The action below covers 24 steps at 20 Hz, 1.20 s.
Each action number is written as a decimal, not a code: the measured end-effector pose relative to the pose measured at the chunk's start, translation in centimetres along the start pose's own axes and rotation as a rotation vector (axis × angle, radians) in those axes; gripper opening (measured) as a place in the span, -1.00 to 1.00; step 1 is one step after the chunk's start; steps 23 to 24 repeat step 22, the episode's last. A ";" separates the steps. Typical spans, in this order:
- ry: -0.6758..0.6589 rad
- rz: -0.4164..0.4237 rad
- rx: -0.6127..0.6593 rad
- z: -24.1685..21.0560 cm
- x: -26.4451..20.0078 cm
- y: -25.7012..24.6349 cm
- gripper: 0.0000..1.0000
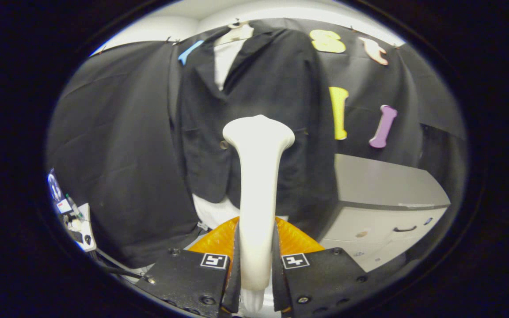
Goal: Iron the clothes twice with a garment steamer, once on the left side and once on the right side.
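A white garment steamer [256, 185] stands upright between my fingers, its handle clamped on both sides, so my gripper [256, 260] is shut on it. Its wide head [259, 130] points up in front of a black jacket [254, 101]. The jacket hangs on a white hanger [236, 34] over a white shirt [224, 57], just beyond the steamer head. The shirt's hem [212, 212] shows below the jacket. Whether the head touches the cloth cannot be told.
A grey drawer cabinet [382, 203] stands to the right of the jacket. An orange ribbed object [296, 240] lies low just ahead of the fingers. A white device with cables [75, 221] sits at the far left by the black cloth wall.
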State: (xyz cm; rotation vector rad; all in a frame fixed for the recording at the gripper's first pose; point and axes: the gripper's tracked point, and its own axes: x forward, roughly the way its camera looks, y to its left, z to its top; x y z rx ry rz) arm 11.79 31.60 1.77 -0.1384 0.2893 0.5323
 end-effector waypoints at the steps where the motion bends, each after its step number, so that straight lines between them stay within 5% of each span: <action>1: -0.011 -0.021 0.021 0.0 -1.2 -1.9 -0.37; 12: -0.069 -0.265 0.221 -7.4 -18.4 -22.3 -0.37; 24: -0.067 -0.330 0.286 -16.2 -26.9 -25.6 -0.37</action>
